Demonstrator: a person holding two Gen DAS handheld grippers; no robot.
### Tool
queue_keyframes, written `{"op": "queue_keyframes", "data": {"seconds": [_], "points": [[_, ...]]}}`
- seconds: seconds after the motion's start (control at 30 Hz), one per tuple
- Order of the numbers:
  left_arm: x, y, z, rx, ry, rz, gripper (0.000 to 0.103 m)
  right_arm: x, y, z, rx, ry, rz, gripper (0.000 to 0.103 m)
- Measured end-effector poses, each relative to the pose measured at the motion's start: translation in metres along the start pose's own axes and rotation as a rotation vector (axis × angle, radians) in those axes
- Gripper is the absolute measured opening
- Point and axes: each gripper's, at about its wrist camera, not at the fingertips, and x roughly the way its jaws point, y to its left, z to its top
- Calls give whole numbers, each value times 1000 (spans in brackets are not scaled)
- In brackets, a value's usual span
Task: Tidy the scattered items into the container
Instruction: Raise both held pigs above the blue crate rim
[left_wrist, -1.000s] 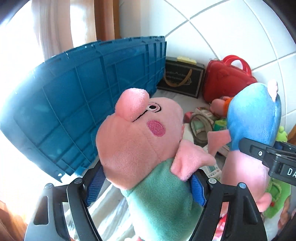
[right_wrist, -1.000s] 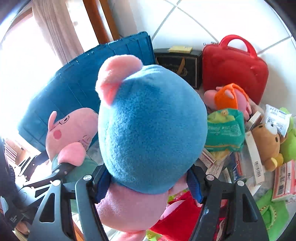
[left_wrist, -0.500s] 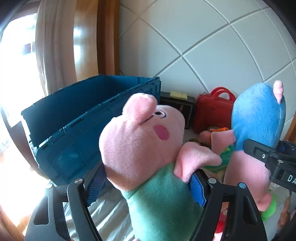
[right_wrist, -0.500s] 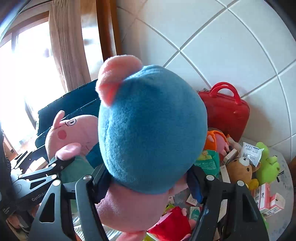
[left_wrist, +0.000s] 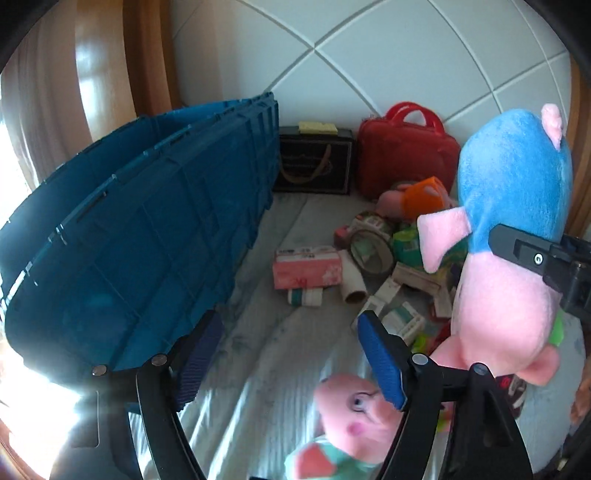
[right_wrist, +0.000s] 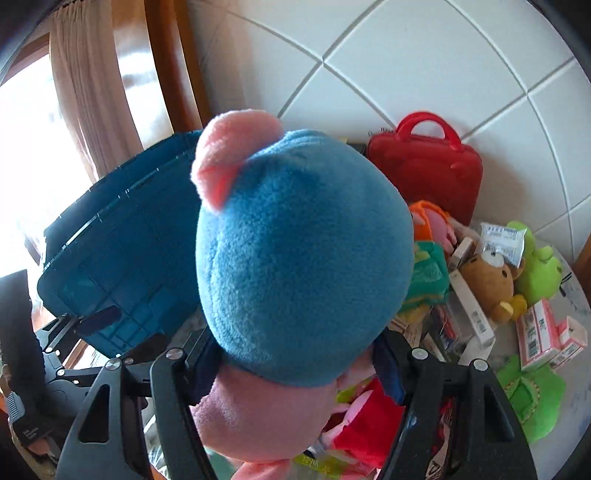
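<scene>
The blue crate (left_wrist: 147, 229) stands at the left, its ribbed side wall facing me. My left gripper (left_wrist: 288, 328) is open beside that wall with nothing between its blue pads. Under it, blurred, is the pink pig plush in a green dress (left_wrist: 351, 417), over the white cloth and outside the crate. My right gripper (right_wrist: 295, 350) is shut on the pig plush in a blue dress (right_wrist: 303, 258), held up to the right of the crate (right_wrist: 122, 251). The same blue-dressed plush (left_wrist: 513, 206) fills the right of the left wrist view.
A red handbag (left_wrist: 406, 162) and a black box (left_wrist: 314, 166) stand against the tiled wall. Pink boxes (left_wrist: 306, 267), a tape roll (left_wrist: 371, 251), a brown bear (right_wrist: 491, 284) and a green frog plush (right_wrist: 535, 266) lie scattered on the cloth. A curtain (right_wrist: 92, 110) hangs behind the crate.
My left gripper has opened and the green-dressed pig has dropped out of it, now below the fingers. Both views have tilted downward. The right gripper still holds its plush.
</scene>
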Motion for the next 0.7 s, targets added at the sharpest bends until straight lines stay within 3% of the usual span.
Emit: {"op": "queue_keyframes", "data": {"seconds": [0.13,0.27,0.43,0.7], "points": [[20,-13,-35,40,102,-50,75,14,-7,-34,35,54,25,70],[35,-27,-67,78,188,-108,75,-1,-15,-54,75,46,-18,70],[31,-53,-96,245,196,-191,76,-40,-24,-78,152,4,-108,70],[65,-95,-123,452,265,-224,76,-57,-26,-132,252,84,-236,70]]}}
